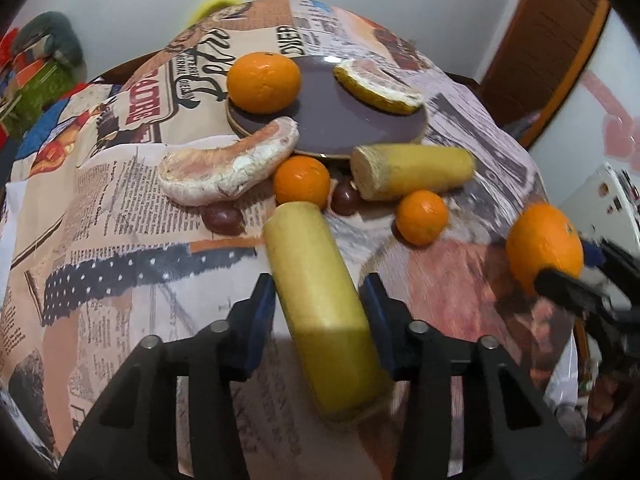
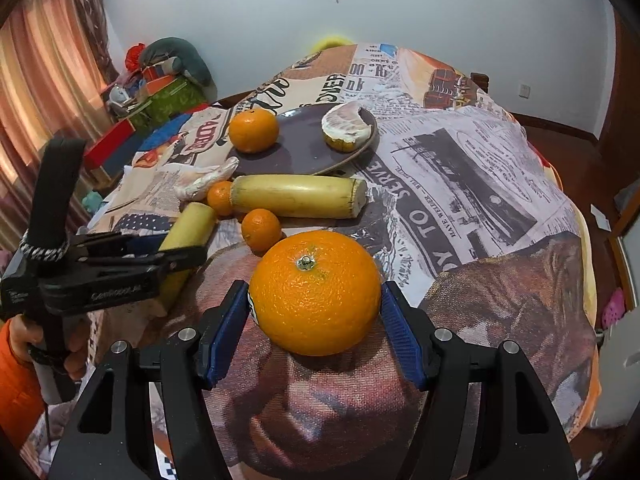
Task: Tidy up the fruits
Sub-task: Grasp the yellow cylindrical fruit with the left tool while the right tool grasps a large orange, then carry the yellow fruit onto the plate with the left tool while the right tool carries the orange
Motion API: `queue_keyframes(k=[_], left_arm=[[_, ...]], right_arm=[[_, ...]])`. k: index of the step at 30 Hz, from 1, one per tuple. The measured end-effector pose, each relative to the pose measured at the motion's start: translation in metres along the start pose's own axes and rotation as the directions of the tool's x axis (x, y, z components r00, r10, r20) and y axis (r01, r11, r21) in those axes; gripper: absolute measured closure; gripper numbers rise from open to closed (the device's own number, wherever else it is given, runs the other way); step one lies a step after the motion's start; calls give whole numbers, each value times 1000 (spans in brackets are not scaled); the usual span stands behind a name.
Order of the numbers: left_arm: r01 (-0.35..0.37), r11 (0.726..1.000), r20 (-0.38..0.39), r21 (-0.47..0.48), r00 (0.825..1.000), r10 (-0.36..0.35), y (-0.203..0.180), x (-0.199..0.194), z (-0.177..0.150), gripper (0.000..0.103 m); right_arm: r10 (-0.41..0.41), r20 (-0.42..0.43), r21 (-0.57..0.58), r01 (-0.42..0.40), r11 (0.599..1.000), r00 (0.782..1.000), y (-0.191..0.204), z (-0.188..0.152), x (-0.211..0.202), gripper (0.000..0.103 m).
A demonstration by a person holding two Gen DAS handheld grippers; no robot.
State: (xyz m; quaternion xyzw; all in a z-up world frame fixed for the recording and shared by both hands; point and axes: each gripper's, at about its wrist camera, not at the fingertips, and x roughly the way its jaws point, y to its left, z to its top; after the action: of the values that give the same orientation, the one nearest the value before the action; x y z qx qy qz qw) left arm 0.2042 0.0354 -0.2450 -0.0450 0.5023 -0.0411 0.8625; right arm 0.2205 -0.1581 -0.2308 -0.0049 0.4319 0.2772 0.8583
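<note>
My left gripper (image 1: 320, 292) is shut on a yellow sugarcane piece (image 1: 320, 304), held just above the cloth. My right gripper (image 2: 316, 300) is shut on a large orange (image 2: 316, 292), which also shows at the right in the left wrist view (image 1: 544, 248). A purple plate (image 1: 332, 116) (image 2: 304, 148) at the back holds a mandarin (image 1: 264, 82) (image 2: 253, 130) and a pomelo wedge (image 1: 378, 86) (image 2: 348, 126). In front of it lie a peeled pomelo segment (image 1: 228, 168), a second sugarcane piece (image 1: 412, 172) (image 2: 300, 196), two small mandarins (image 1: 302, 182) (image 1: 422, 216) and dark grapes (image 1: 224, 218).
The table is covered by a newspaper-print cloth (image 2: 460, 184). Boxes and a grey cushion (image 2: 172, 76) are stacked at the far left by the curtain. A wooden door (image 1: 548, 52) stands at the right. The left gripper's body (image 2: 100, 272) sits to the left of the orange.
</note>
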Motion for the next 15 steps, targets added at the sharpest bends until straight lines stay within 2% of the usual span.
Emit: queue_keyframes(k=[5,8,15], left_arm=[[10,999,-16,42,1000,-10,-2,-10,-12,64],[19,999,-39,31,999,-18,0,-4,-9,64],[4,1000,-26,13,1000,-4,1,3,0,64]], right_arm=[[-1,6,-3,1,1000,1000,2,2,-1,40],[-4,4,-3,4,1000,1000,2,2,0,40],[-6,18,2,5,1000,1000,2,5,-4,40]])
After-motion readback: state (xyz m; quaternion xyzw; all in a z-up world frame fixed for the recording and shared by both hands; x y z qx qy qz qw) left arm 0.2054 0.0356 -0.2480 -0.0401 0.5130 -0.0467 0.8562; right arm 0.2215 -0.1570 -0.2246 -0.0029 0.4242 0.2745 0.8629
